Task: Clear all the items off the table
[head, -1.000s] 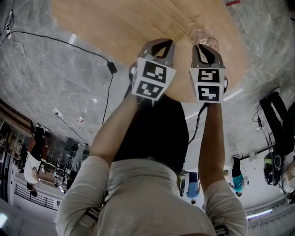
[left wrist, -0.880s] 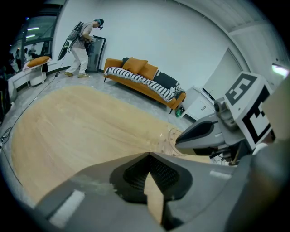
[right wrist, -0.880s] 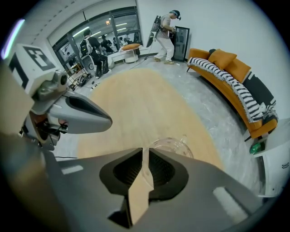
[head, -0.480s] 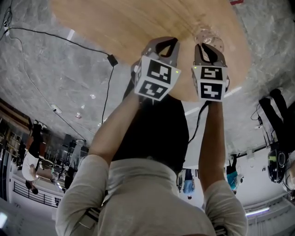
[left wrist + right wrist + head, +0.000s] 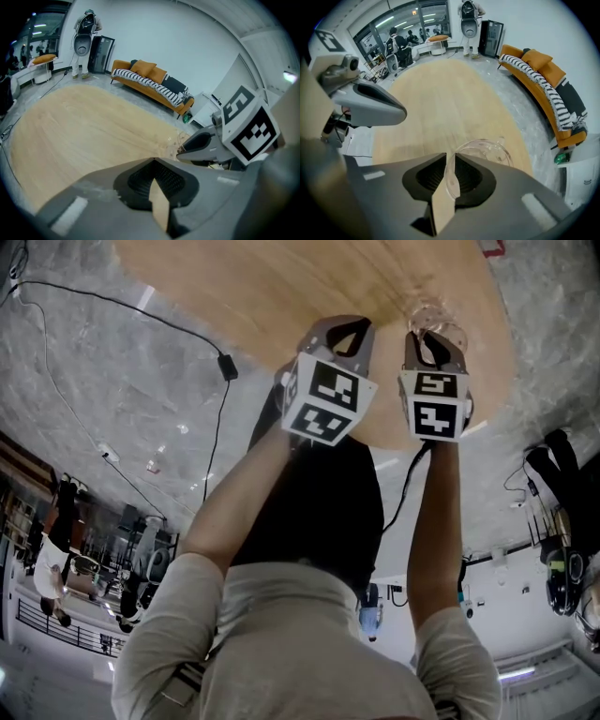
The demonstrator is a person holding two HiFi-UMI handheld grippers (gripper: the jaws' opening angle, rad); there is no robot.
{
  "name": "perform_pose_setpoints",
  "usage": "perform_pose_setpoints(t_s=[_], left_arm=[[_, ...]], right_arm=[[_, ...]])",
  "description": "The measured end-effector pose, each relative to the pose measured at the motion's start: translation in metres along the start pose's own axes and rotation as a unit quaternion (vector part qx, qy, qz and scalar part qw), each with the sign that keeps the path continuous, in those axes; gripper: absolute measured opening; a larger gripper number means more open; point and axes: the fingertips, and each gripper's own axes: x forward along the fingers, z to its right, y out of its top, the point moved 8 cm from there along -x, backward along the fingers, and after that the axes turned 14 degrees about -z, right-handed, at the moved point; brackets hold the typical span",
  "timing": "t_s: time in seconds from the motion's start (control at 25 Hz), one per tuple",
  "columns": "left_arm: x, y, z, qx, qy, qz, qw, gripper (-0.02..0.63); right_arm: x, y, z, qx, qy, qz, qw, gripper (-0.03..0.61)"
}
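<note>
An oval wooden table (image 5: 281, 287) lies below me. A clear glass cup (image 5: 427, 317) stands near its right edge. My right gripper (image 5: 433, 334) is shut on the cup's rim; in the right gripper view the cup's thin wall (image 5: 451, 176) runs between the pads while the rest of the cup (image 5: 487, 152) shows just beyond the tips. My left gripper (image 5: 336, 326) hovers beside it to the left, shut with nothing in it (image 5: 152, 161). From the left gripper view, the right gripper (image 5: 206, 145) and the cup (image 5: 180, 139) appear at the right.
A black cable with an adapter (image 5: 228, 367) trails over the marble floor left of the table. An orange sofa (image 5: 150, 84) with a striped blanket stands past the table's far end. A person (image 5: 85, 37) stands by a black cabinet (image 5: 102, 54).
Both grippers have drifted slightly to the right over the table's edge. The right gripper keeps its hold on the cup; the left stays shut.
</note>
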Motion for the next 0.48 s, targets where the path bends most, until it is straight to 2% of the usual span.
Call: perform_pose_setpoints(t_s=[0.2, 0.48], left_arm=[[-0.002, -0.010, -0.002, -0.004, 0.002, -0.007, 1.0000, 0.020], [0.000, -0.012, -0.003, -0.003, 0.001, -0.011, 0.9999, 0.020]], right_arm=[[0.007, -0.003, -0.008, -0.052, -0.042, -0.028, 0.997, 0.066], [0.010, 0.002, -0.008, -0.075, -0.053, -0.038, 0.995, 0.066]])
